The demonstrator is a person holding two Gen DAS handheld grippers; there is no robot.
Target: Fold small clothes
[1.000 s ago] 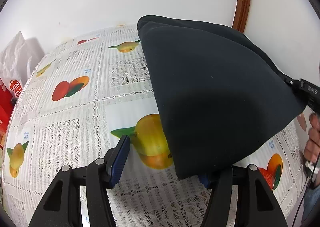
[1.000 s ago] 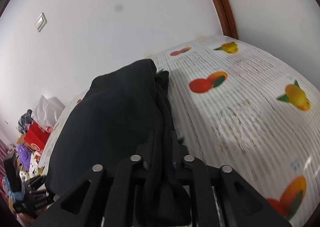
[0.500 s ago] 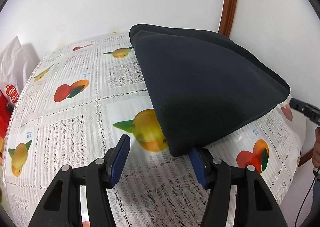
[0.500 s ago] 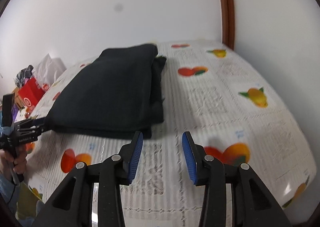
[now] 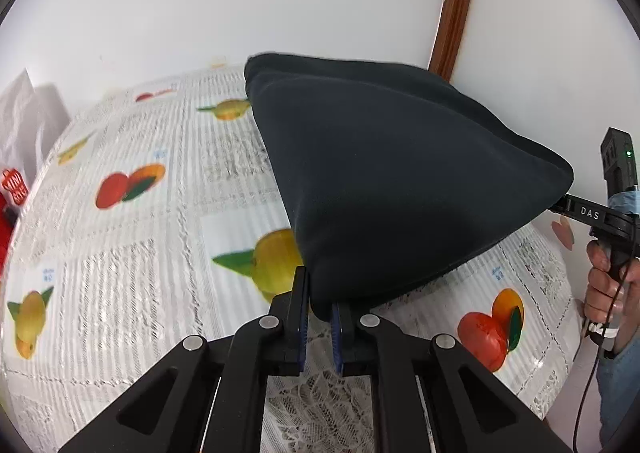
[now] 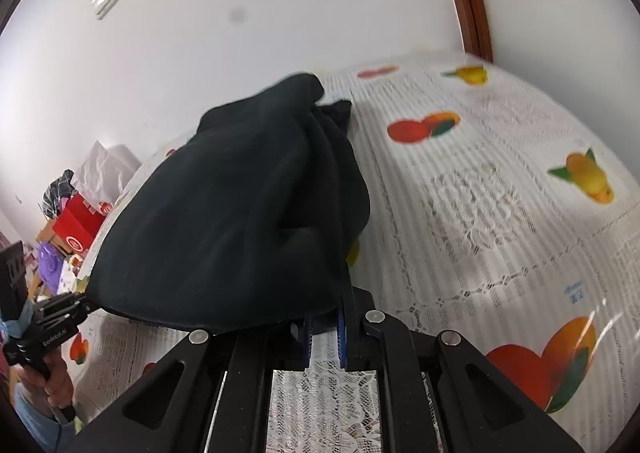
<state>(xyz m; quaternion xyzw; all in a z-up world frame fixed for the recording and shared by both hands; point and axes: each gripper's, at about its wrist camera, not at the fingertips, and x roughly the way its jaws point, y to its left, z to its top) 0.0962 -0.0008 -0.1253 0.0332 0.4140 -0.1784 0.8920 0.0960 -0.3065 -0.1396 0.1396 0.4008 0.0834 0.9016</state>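
Pinching near corners of the folded black garment [image 5: 384, 181], left gripper [image 5: 319, 317] and right gripper [image 6: 325, 327] have just closed on cloth; half a second ago both stood open and clear. Garment's near edge lifts off the fruit-print tablecloth [image 5: 132, 253], far edge apparently resting. Next: carry it over evenly for another fold.

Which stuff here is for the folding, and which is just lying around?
For the folding:
- black cloth
- left claw, shut on the cloth
- right claw, shut on the cloth

Just lying around:
- red box
- white bag
- fruit tablecloth
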